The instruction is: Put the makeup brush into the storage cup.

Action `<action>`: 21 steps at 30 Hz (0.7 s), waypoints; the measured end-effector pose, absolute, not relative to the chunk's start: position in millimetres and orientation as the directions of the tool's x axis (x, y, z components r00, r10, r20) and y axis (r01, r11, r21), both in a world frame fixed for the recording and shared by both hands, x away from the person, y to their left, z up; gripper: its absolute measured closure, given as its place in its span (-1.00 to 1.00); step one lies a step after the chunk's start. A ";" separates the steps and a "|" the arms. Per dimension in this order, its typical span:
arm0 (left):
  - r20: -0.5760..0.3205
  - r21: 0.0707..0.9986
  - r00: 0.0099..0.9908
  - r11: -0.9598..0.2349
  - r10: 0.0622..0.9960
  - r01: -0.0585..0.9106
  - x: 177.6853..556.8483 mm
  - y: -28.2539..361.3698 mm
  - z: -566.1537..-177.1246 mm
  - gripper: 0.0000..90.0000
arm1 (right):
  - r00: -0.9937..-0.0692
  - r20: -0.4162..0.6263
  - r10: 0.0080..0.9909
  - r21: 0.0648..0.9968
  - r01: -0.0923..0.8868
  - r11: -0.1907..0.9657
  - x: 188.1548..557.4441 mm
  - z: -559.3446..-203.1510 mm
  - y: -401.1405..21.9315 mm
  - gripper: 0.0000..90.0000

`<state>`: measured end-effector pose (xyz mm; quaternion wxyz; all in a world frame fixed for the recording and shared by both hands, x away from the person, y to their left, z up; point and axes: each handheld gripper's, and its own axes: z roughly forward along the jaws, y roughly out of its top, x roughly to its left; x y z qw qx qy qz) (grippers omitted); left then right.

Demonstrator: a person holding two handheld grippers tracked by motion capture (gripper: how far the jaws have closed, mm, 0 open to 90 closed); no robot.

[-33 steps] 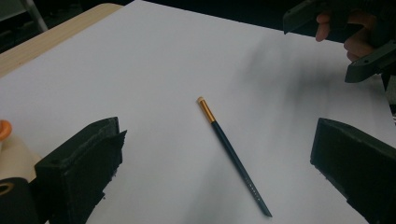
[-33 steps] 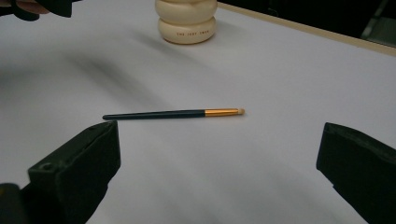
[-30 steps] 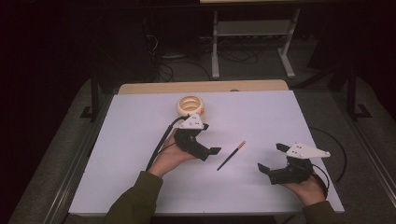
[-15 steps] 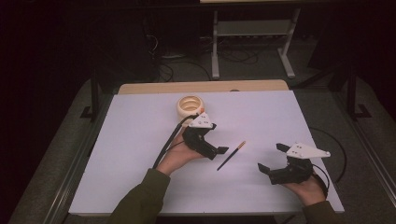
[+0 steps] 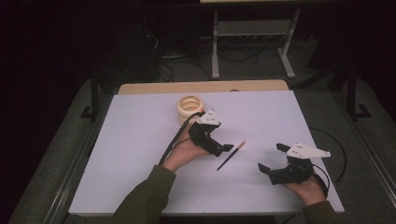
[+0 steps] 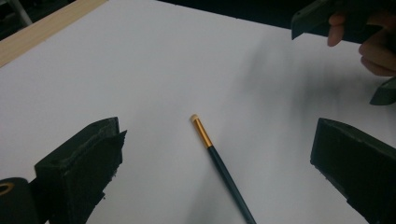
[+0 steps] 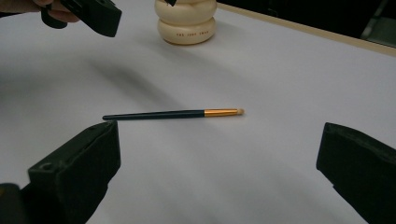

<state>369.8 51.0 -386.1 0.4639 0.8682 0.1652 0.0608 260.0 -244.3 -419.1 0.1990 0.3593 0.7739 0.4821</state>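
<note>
One brush (image 7: 173,113), holder (image 7: 187,21) lettering unreadable

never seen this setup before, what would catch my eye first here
The thin dark brush with a gold band near its tip lies alone on the white table, between the two hands. The left gripper hangs next to it with its jaws wide open, and the right gripper rests open near the table's right front. A cream ribbed holder stands upright toward the far edge.
</note>
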 end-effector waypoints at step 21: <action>-0.044 0.720 0.932 -0.635 0.361 0.280 382.1 33.9 -386.5 -0.69 | -0.663 0.042 0.747 0.888 0.368 0.277 260.5 -419.5 -243.8 -1.00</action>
